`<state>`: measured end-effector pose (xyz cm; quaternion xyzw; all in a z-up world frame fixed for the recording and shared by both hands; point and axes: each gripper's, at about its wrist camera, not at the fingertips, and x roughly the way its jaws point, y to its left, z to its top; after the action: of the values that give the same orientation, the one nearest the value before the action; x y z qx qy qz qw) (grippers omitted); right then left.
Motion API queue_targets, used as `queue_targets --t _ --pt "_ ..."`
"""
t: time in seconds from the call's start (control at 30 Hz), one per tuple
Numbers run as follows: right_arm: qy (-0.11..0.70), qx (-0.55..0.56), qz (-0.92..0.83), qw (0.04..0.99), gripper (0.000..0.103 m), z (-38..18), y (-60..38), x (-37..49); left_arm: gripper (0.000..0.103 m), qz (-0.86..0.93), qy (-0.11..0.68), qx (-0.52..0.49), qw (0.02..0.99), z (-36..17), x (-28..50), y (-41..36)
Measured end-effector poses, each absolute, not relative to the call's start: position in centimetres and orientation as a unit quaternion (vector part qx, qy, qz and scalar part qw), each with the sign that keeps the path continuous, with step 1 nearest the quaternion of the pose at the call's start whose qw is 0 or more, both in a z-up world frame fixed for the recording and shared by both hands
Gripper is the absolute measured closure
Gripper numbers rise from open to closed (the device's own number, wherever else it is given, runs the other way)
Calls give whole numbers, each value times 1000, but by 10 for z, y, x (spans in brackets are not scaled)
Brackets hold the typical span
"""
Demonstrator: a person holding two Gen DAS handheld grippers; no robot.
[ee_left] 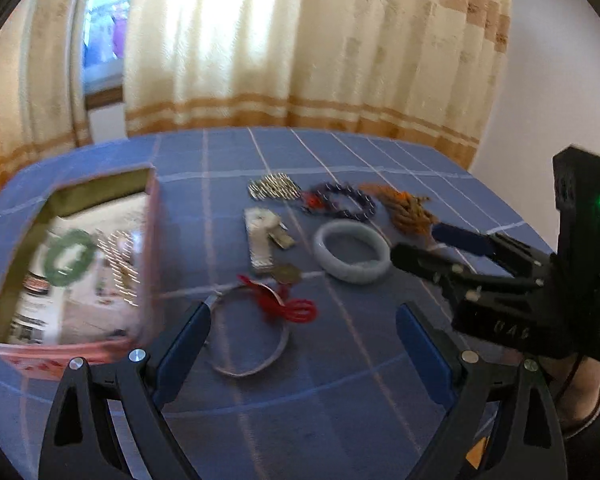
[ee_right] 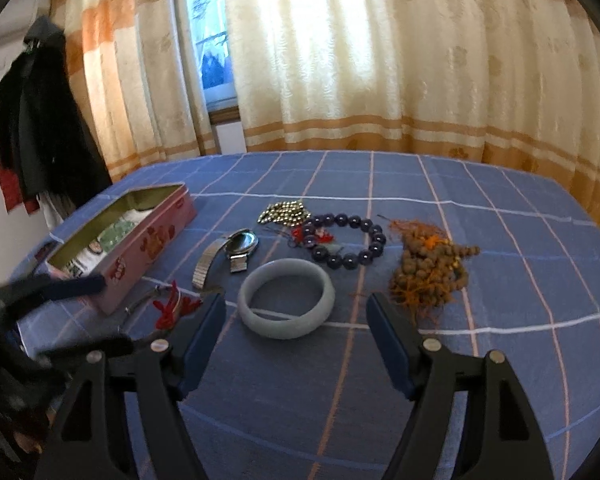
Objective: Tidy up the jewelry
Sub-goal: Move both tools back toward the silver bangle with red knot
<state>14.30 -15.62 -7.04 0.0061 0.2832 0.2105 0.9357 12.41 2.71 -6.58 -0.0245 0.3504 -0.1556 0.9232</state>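
Hovering with fingers spread wide and nothing between them, the left gripper [ee_left: 302, 344] hung over a thin silver bangle tied with red cord [ee_left: 256, 328], and the right gripper [ee_right: 296, 336], equally wide and empty, faced a pale grey-blue stone bangle [ee_right: 286, 298]. Beyond lay a silver wristwatch [ee_right: 228, 252], a dark purple bead bracelet [ee_right: 346, 240] and brown seed beads [ee_right: 428, 272] on the blue checked tablecloth [ee_right: 500, 340], beside an open pink tin [ee_right: 140, 240].

We note daylight glowing through the curtains [ee_right: 340, 60]; left view motion-blurred, the tin [ee_left: 76, 264] smeared; fisheye edges bowed, dark.
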Motion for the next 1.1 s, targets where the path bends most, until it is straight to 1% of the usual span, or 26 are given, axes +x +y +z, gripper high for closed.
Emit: queue_targets --t 0.1,0.27,0.37,0.53,0.73,0.77,0.83,0.97,1.03,1.1 --pt "279 10 212 937 27 -70 -157 140 9 -155 378 -38 912 -78 132 27" --pt "270 1 215 938 26 -69 -155 136 9 -124 395 -59 908 -85 141 48" --pt "270 4 218 938 26 -70 -158 136 9 -86 407 -49 908 -90 147 58" --pt "274 -1 214 938 23 -70 -155 137 9 -89 398 -86 909 -88 150 81" --pt "300 -11 210 930 23 -73 -148 145 9 -137 393 -55 908 -84 144 52" --pt "308 -13 211 928 22 -74 -147 147 9 -135 395 -47 907 -85 145 48" --pt "334 -31 217 917 16 -78 -138 156 9 -126 404 -39 905 -87 150 45" --pt "359 -35 226 905 16 -80 -130 170 10 -120 410 -52 903 -88 157 53" --pt "378 -27 235 895 16 -82 -126 178 14 -120 408 -53 903 -89 155 56" --pt "388 -25 230 892 16 -84 -123 185 25 -121 407 -38 905 -89 155 53"
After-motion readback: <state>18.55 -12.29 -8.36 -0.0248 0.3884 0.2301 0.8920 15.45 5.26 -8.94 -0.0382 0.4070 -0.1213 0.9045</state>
